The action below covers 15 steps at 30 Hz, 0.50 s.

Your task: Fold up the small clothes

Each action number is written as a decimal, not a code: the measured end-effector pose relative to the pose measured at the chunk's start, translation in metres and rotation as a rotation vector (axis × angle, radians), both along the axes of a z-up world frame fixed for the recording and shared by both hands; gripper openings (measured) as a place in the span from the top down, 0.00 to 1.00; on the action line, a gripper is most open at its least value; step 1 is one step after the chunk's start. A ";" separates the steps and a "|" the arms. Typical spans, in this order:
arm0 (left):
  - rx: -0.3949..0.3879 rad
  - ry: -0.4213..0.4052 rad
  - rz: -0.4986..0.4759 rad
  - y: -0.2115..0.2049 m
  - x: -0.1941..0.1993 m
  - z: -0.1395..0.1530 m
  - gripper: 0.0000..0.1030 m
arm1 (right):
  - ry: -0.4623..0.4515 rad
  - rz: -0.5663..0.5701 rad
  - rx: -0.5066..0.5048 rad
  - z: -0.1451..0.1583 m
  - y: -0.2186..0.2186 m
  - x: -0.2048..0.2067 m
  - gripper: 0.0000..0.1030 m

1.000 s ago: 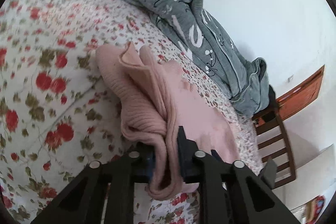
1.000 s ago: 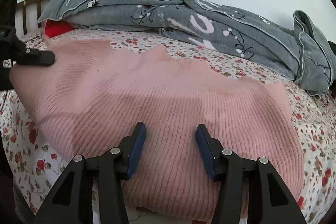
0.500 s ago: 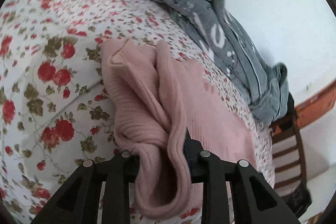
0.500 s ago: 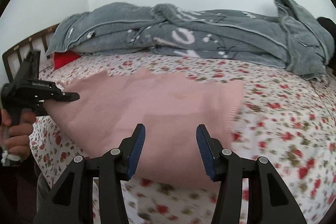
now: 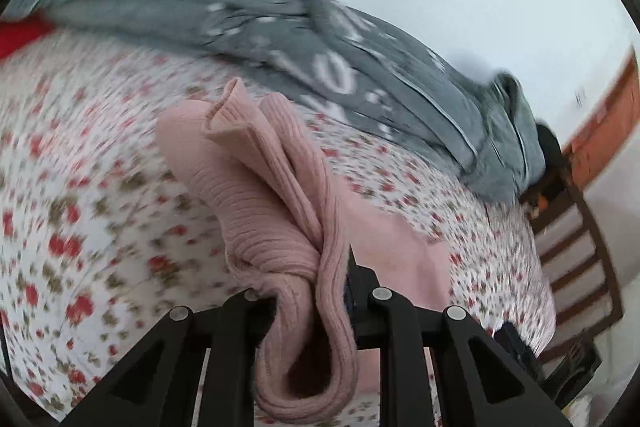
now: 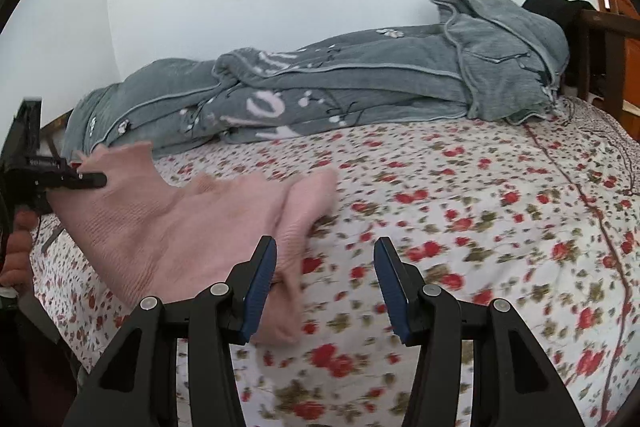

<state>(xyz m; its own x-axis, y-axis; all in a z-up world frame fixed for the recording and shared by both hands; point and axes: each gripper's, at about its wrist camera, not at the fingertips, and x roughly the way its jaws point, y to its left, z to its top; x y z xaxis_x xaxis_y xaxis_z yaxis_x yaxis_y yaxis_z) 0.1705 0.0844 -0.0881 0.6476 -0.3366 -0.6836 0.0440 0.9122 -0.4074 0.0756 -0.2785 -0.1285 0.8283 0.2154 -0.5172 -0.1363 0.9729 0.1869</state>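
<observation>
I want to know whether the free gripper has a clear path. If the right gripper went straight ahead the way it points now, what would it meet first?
Probably the floral bedsheet: the right gripper is open and empty and angles down at bare bed. The pink sweater lies just to its left and the grey blanket farther back; depth is uncertain.

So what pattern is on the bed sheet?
White with small red flowers and green leaves on the bed sheet; the right wrist view shows it best.

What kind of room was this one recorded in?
Most likely a bedroom in a home. The work surface is a bed with a floral sheet, a grey blanket is bunched along the white wall, and a wooden chair stands at the bed's far end.
</observation>
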 end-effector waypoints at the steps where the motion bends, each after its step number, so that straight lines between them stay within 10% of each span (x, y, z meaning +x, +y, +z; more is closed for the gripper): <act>1: 0.029 -0.003 -0.023 -0.015 0.003 0.005 0.82 | -0.004 -0.006 0.000 0.001 -0.006 0.000 0.51; 15: 0.156 0.103 -0.325 -0.163 0.018 -0.048 0.75 | 0.024 -0.097 0.036 -0.004 -0.057 -0.019 0.51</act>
